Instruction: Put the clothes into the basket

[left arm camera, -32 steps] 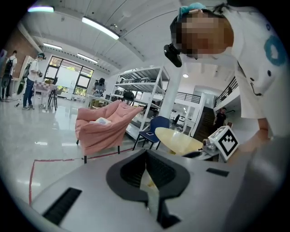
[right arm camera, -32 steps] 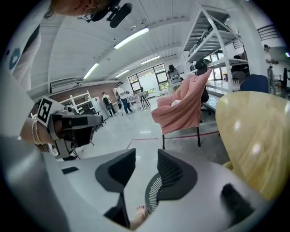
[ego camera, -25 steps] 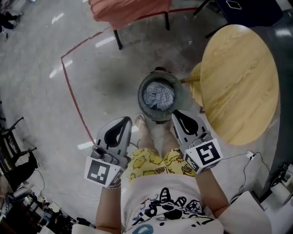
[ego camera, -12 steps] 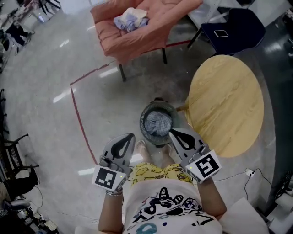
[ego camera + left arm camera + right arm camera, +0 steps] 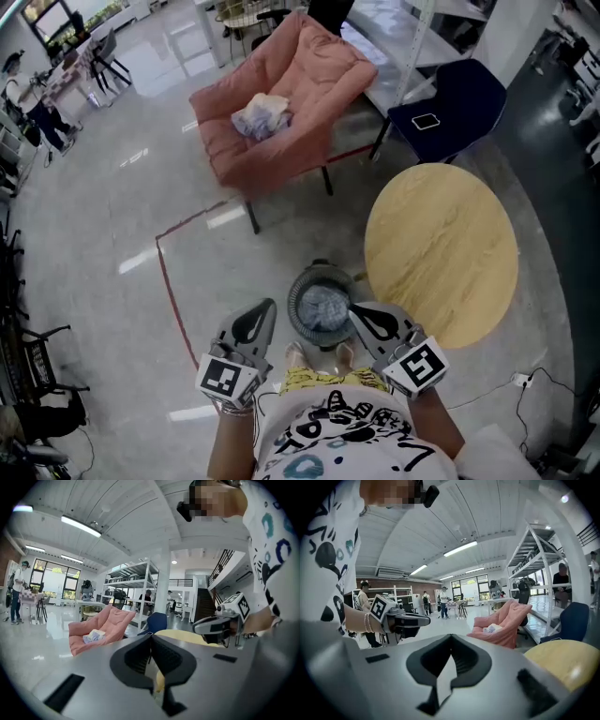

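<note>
Pink cushions of an armchair have come into the head view over the last second, well beyond both sets of jaws, as the person straightened and both grippers lifted away from the basket. The basket now sits low between the two jaw tips, with a checked blue-grey cloth lying inside. The left gripper and right gripper each have their jaws pressed together on nothing. A pale bundle on the chair seat, probably more clothes, looks like the next load; one drop seems finished.
</note>
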`<state>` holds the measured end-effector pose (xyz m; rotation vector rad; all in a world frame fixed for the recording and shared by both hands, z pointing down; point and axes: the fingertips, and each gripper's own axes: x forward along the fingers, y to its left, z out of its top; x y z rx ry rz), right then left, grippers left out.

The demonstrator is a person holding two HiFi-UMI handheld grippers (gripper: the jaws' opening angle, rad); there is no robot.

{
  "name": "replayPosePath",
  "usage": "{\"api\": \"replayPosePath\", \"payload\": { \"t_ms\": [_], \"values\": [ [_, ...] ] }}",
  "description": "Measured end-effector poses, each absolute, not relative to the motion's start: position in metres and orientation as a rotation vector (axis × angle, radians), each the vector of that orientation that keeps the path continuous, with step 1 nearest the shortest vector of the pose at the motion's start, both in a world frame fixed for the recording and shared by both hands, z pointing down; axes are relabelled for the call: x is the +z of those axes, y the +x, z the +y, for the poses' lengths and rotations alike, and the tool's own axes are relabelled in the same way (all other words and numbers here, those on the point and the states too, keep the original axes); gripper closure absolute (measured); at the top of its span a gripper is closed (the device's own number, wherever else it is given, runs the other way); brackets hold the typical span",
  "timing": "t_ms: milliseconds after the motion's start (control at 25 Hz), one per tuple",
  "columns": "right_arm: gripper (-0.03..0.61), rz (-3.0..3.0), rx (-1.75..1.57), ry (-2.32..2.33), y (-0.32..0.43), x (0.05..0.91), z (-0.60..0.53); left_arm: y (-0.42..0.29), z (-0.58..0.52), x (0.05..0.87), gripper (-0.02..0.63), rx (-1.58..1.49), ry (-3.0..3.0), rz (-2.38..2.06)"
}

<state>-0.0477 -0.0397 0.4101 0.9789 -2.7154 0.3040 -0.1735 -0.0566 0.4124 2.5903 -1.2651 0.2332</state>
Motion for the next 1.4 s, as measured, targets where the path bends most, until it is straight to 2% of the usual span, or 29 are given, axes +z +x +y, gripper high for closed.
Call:
{"api": "replayPosePath", "payload": {
  "t_ms": [600,1400],
  "values": [
    [0.551,-2.745,0.183,1.064,-0.004,0.354,-0.048,-0.164,-0.064,0.341,0.6,0.169,2.697,-1.355],
    [0.551,-2.735,0.09,1.142,0.015,0.312,-0.061,-0.18,-0.06,0.309,0.6,0.104,2.735,-1.39]
  ]
}}
